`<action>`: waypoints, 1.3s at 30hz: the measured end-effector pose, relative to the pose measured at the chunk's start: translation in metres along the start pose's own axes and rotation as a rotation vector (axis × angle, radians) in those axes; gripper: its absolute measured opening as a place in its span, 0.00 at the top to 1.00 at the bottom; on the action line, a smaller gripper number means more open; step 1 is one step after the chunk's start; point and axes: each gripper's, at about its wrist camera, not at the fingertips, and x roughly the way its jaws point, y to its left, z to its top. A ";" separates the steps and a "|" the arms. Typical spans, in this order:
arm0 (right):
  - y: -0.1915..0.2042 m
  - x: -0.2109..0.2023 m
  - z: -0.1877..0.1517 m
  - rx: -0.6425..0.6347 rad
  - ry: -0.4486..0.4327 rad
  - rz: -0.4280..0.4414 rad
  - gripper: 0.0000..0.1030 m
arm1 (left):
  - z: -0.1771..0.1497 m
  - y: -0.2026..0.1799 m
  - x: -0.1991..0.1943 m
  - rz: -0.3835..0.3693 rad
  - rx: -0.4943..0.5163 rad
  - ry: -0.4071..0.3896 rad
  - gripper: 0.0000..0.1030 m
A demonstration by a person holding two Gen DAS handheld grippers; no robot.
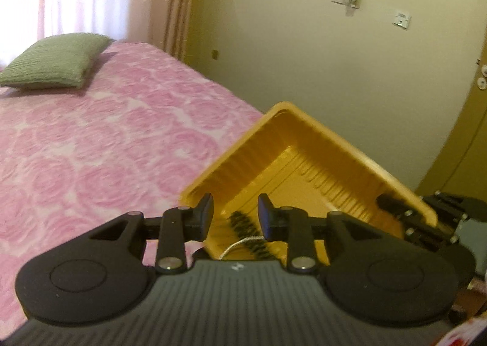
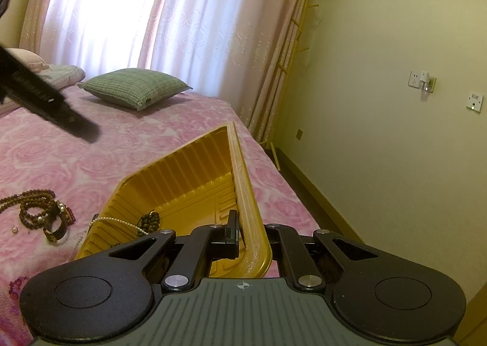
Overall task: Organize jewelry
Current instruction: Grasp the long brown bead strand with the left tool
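No readable text turned up in either view. The only mark was a small crosshair sign point(image 2: 242, 285) printed on the grey ribbed body of the right gripper point(image 2: 243, 239) (the left gripper point(image 1: 234, 218) carried a similar pale mark, too blurred to make out).

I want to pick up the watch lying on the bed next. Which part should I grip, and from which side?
Grip the watch by its dark strap, which stands up in a loop off the blanket, coming from above on the side away from the brown bead strands that lie against it. The left tool is open and looks free; the right tool is shut on the yellow tray rim.
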 end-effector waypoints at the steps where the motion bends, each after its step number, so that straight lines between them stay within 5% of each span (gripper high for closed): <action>1: 0.000 0.000 0.000 0.001 0.000 0.000 0.95 | -0.004 0.005 -0.003 0.008 -0.009 0.000 0.74; 19: 0.000 0.001 -0.001 -0.008 0.003 -0.007 0.95 | -0.096 0.095 -0.047 0.278 -0.143 0.054 0.73; 26: 0.000 0.001 -0.001 -0.012 0.003 -0.008 0.95 | -0.125 0.112 -0.057 0.371 -0.114 0.091 0.72; 39: -0.001 0.001 -0.003 -0.013 0.005 -0.009 0.95 | -0.138 0.125 -0.034 0.390 -0.106 0.131 0.72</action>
